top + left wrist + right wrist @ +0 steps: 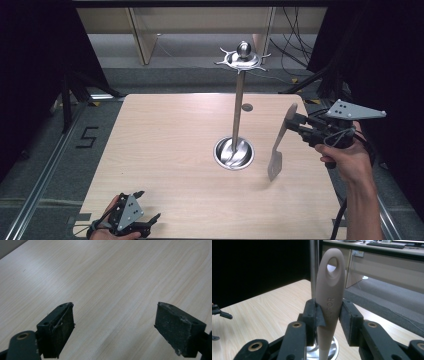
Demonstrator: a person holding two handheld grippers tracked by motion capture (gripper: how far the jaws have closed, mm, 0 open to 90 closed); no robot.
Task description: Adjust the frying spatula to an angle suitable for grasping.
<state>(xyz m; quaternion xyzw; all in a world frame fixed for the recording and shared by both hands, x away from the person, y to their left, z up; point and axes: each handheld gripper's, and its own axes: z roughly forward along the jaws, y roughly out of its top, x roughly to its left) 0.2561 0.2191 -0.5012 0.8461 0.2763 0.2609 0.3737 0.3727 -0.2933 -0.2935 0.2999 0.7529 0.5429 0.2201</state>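
stand [235, 120]: centre of table [165, 150], base dish on the top, hook ring up high
spatula [278, 145]: just right of stand, off the table, blade down
right gripper [299, 122]: right of stand, clamped on spatula handle
left gripper [142, 212]: near-left table edge, well apart from stand

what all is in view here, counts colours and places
spatula: 1, taupe handle with hang hole, grey blade, held upright above table's right side
stand: 1, steel pole, round base, hook ring on top, mid table
table: 1, light wood
disc: 1, small, grey, on table behind stand
right gripper: 1, black, shut on spatula handle
left gripper: 1, black, open, near table's front left corner
hands: 2, one per gripper
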